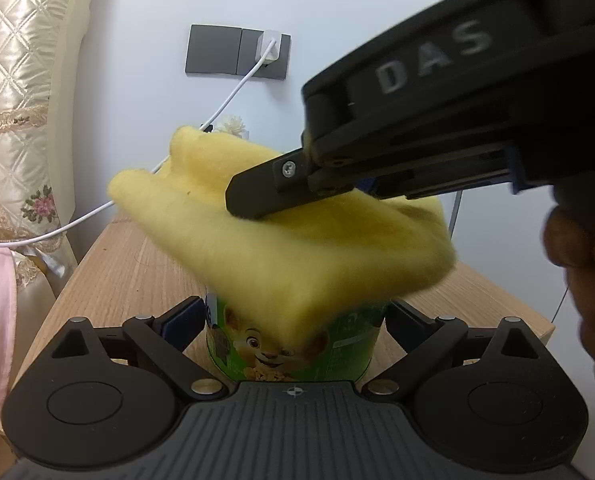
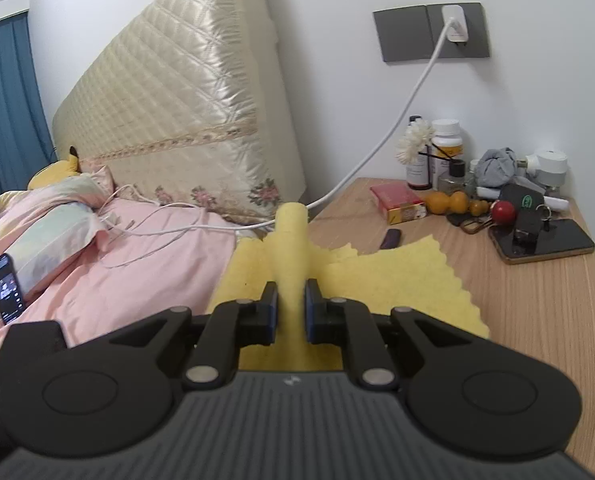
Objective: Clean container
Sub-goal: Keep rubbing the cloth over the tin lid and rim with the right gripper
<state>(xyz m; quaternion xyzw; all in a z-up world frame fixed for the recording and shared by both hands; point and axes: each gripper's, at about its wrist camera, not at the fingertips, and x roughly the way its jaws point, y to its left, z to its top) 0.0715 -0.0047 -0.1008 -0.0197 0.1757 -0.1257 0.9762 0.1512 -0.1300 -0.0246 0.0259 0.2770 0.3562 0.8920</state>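
Bedroom corner, white wall with grey socket plate [image 1: 237, 53] and a white charger [image 2: 455, 26] plugged in, cable [image 2: 409, 108] running down onto the bed [image 2: 137, 256]. Wood counter [image 1: 129, 264] beside the padded cream headboard [image 2: 185, 120].

Left tongs [image 1: 295, 322] clamped on a green can [image 1: 293, 344] with a cartoon lion cub print, one finger on each side of it, can upright on the counter right in front of the left camera. Top of the can hidden under a folded yellow cloth [image 1: 289, 248] that lies over it.

Right tongs [image 2: 291, 314] pinched together on a fold of the same yellow cloth, which sticks up between the fingers and spreads out flat to both sides, zigzag edge visible. In the left view the right tongs [image 1: 253, 204] come in from the upper right, tips pressed on the cloth above the can; part of a hand [image 1: 577, 248] holding them at the right edge, blurred.

Far end of the counter: red box [image 2: 397, 202], bottles [image 2: 447, 148], white flower [image 2: 415, 142], red ball [image 2: 503, 212], oranges [image 2: 447, 202], dark phone [image 2: 545, 242], grey rag [image 2: 497, 166]. Another phone [image 2: 5, 288] lies on the pink bedding.
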